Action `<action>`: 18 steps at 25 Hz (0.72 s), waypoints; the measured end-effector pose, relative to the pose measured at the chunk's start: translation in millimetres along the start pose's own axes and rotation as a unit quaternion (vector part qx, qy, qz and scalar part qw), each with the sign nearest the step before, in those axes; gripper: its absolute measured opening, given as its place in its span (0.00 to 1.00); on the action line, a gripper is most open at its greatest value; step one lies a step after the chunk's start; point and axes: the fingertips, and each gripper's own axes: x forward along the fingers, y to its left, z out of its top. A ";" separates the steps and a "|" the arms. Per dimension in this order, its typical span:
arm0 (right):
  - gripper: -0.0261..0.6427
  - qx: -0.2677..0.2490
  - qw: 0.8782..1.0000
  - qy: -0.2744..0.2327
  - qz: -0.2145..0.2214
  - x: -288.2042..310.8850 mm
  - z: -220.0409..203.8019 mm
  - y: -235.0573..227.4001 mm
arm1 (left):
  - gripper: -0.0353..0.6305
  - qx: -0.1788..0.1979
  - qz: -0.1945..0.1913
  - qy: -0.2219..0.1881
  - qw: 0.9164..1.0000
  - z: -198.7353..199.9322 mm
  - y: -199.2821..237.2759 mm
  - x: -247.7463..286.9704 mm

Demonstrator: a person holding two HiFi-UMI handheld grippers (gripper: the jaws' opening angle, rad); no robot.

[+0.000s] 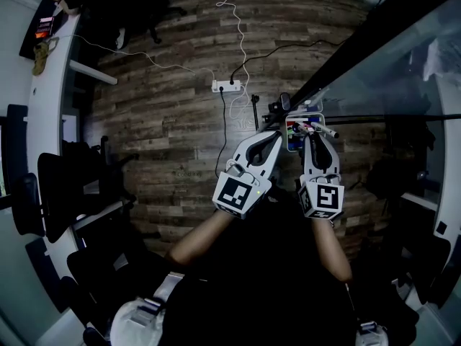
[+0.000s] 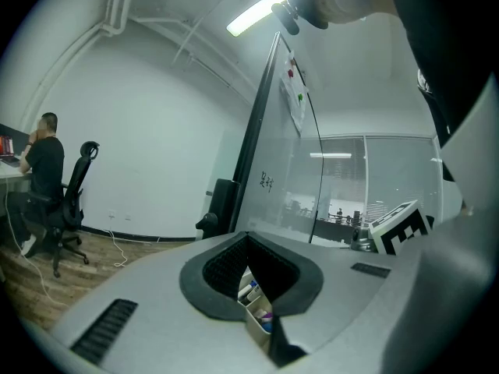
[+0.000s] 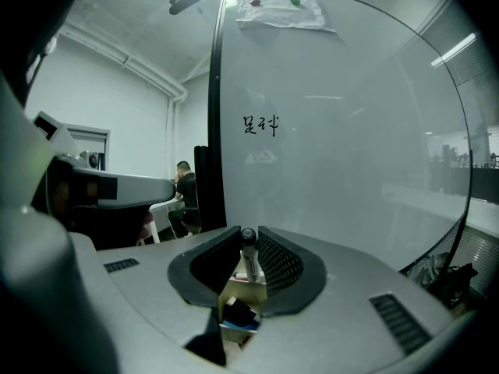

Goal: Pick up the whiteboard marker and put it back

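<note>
Right gripper view: whiteboard (image 3: 335, 131) ahead, tray (image 3: 238, 291) lower centre; my right claw (image 3: 249, 233) clamps marker (image 3: 251, 263), upright, cap up. Left claw (image 2: 248, 237) closed, empty.

A: Head view is running very dim, floor (image 1: 173, 107) beside the whiteboard (image 1: 389, 71) sinking into shadow.
B: Gripper views are glowing brighter, a ceiling light (image 2: 255, 12) is blazing above the whiteboard, edges bending and vignetting black.

Both forearms reach forward, side by side. Left forearm (image 1: 198, 240) bare, right forearm (image 1: 333, 254) bare. Left gripper (image 1: 276, 132) jaws closed together, nothing between. Right gripper (image 1: 314, 131) jaws clamped on whiteboard marker (image 3: 248, 259) at tips. Grippers near each other, not touching.
</note>
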 end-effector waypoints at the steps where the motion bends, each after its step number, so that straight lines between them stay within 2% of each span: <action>1: 0.16 0.000 1.000 0.000 0.001 0.0 -0.2 0.2 | 0.06 -0.002 0.001 0.000 1.000 0.2 0.0 -0.1; 7: 0.16 -0.008 1.000 -0.001 0.008 1.3 4.4 5.4 | 0.06 0.007 0.001 0.007 1.000 -0.7 -1.0 -1.1; 14: 0.16 -0.010 1.000 -0.001 0.013 4.4 8.3 9.2 | 0.06 -0.012 0.003 0.002 1.000 -2.8 -0.9 -1.1; 18: 0.16 -0.013 1.000 0.003 0.019 4.6 5.0 9.7 | 0.06 0.000 0.006 0.007 1.000 -3.3 0.9 0.0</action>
